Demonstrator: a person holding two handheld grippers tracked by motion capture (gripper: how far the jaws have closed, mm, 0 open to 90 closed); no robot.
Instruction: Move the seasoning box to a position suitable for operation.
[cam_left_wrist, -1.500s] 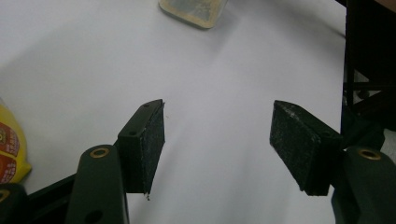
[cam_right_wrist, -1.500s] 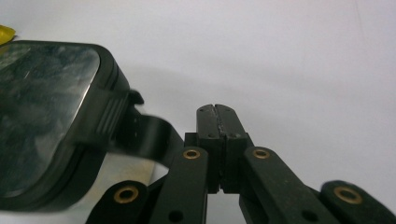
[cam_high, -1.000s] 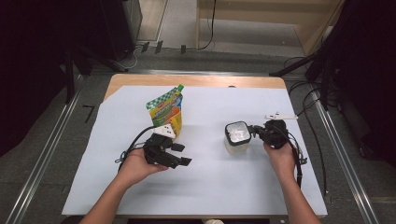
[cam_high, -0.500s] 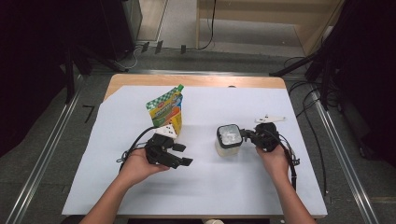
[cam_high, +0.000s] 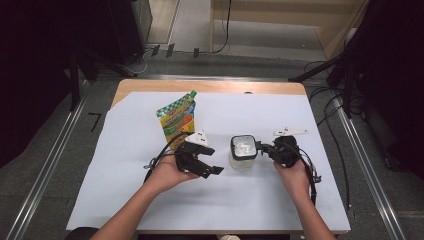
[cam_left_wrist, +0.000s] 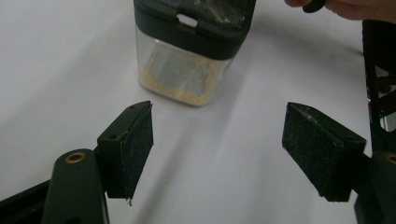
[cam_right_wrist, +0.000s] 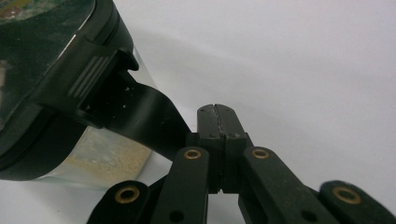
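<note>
1. Far left on the white sheet (cam_high: 125, 165): a green and yellow pouch (cam_high: 178, 120) lies flat, its long axis running away from the person, its spout end at the far side. It sits well apart from the work.
2. Left gripper (cam_high: 212, 171): held low, just left of the container, jaws aimed right towards it. The jaws have just been opening and stand wide; the pads (cam_left_wrist: 140, 140) are bare, with only the sheet between them. The container lies ahead of them, not between.
3. Container (cam_high: 243, 152): a clear, squarish tub with a dark lid (cam_left_wrist: 196, 23), upright at mid-table, long axis vertical, lid up. Pale crumbs line its bottom. A dark tab (cam_right_wrist: 140, 119) juts from the lid's side towards the right gripper.
4. Right gripper (cam_high: 262, 148): just right of the container, pointing left at it. Its jaws are pressed fully together, tips meeting just beside the tab; whether they touch it I cannot tell. Nothing is between them.
</note>
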